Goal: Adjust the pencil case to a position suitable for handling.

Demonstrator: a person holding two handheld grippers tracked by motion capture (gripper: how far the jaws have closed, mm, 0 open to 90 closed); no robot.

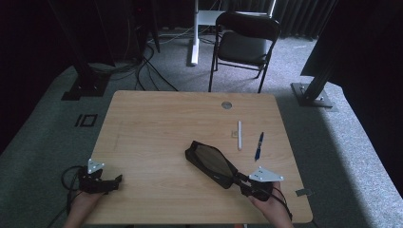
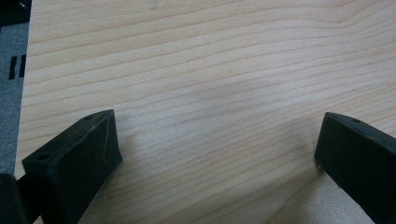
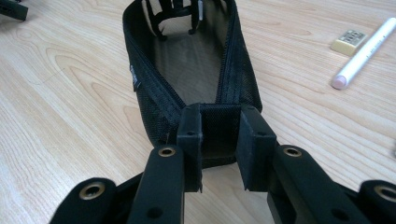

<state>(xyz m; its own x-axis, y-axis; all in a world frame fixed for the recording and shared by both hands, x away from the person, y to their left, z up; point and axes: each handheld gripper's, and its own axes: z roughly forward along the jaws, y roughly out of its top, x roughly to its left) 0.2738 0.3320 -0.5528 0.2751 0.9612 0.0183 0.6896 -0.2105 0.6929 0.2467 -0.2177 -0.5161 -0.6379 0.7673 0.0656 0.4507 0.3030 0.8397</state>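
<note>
Gripping the near end of the black mesh pencil case (image 3: 187, 79), our right gripper (image 3: 219, 144) pinches it narrow; the case lies near right of the table (image 1: 152, 123), soft, light, floppy, so take the stiffer zipper rim. Left gripper (image 2: 219, 154) gapes wide, empty. Farther right: white marker (image 1: 239, 135), blue pen (image 1: 259, 146).

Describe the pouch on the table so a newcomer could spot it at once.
On the wooden table, look to its near right, just left of the white pen and blue pen. The black mesh pencil case lies unzipped there, one end pinched by the right gripper.
</note>
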